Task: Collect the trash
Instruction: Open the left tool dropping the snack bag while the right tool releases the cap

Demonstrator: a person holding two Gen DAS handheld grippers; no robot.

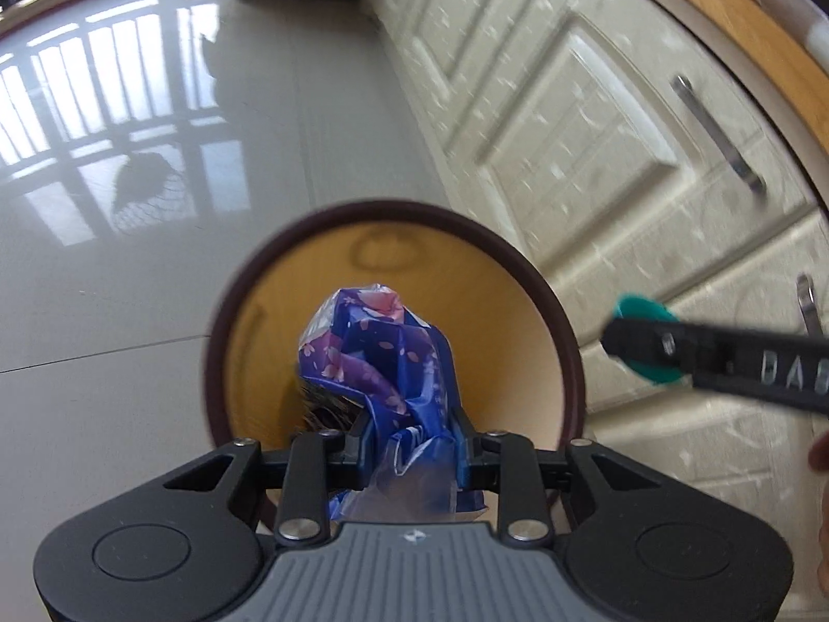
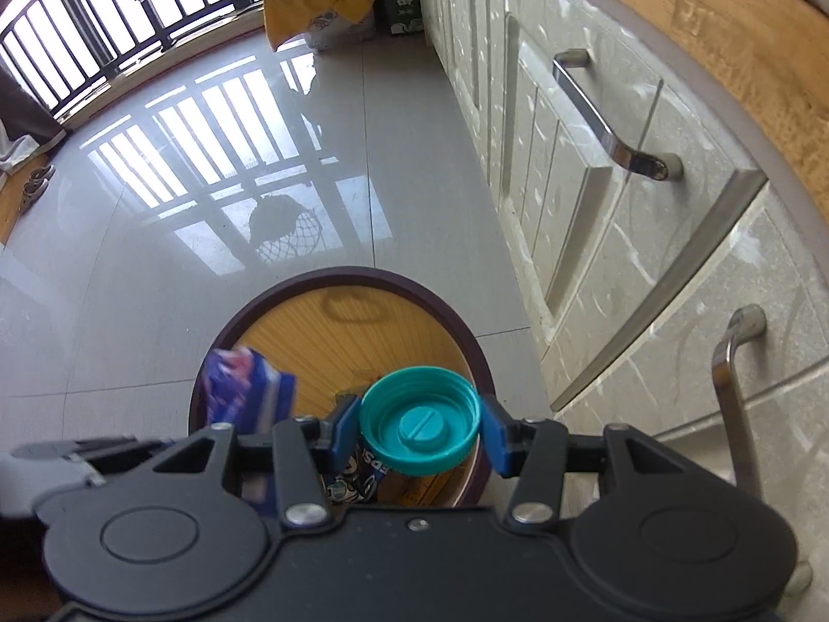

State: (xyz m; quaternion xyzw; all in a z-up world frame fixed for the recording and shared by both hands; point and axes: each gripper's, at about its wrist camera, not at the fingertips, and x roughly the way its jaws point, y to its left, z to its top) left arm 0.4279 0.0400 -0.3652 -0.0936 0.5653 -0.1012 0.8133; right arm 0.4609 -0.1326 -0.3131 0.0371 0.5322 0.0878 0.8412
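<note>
Glossy grey floor (image 2: 171, 285) fills most of both views, with the white cabinets (image 2: 596, 217) running down the right side and a wooden surface (image 2: 735, 52) edge above them. The right wrist view is the sharper one, so only there do you get the balcony railing (image 2: 77, 36) in the upper left and the yellow bag (image 2: 316, 5) at top centre. Lower centre in both sits the round bin (image 1: 565, 342), dark rim, tan inside. The left gripper (image 1: 412, 453) has its fingers clamped tight on a crumpled blue floral wrapper (image 1: 373, 352), held right over the bin's mouth. The right gripper (image 2: 420, 427) has its blue fingers (image 2: 495, 430) pinching a teal cap (image 2: 420, 417) from both sides, also over the bin. In the left view that cap is just a teal sliver behind a black arm at the right edge. Only the right view shows a printed can-like thing (image 2: 355, 477) down inside the bin.
</note>
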